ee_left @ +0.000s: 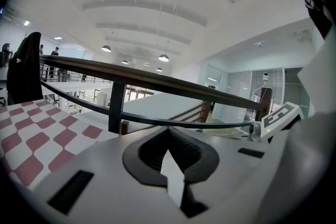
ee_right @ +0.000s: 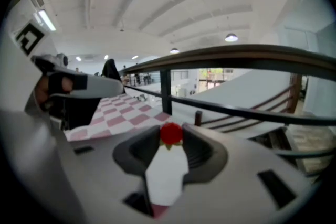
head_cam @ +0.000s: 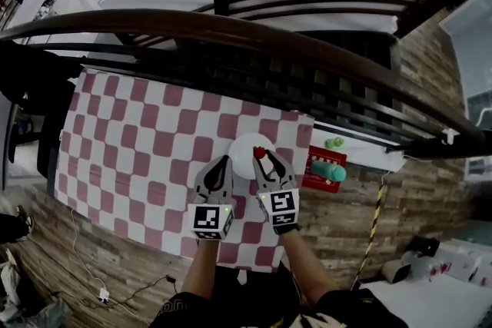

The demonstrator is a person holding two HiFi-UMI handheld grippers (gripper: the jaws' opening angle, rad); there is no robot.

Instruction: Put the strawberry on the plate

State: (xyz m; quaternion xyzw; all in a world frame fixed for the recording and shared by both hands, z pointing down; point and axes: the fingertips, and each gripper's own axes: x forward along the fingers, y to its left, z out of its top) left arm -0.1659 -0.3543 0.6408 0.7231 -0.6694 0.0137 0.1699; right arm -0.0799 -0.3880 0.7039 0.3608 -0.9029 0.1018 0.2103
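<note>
A small red strawberry (head_cam: 260, 153) (ee_right: 170, 134) sits pinched between the tips of my right gripper (head_cam: 262, 157) (ee_right: 170, 140), which is shut on it. It hangs over the right part of a white plate (head_cam: 244, 144) on the red-and-white checkered cloth (head_cam: 146, 142). Whether it touches the plate I cannot tell. The plate's white (ee_right: 167, 178) shows under the right jaws. My left gripper (head_cam: 226, 160) (ee_left: 168, 132) rests just left of the plate's near edge, its tips meeting with nothing between them.
A dark wooden railing (head_cam: 254, 34) runs close behind the table. Right of the cloth, a red box with a teal object (head_cam: 327, 169) and small green pieces (head_cam: 334, 142) lie on a white ledge. The table's near edge lies below the grippers.
</note>
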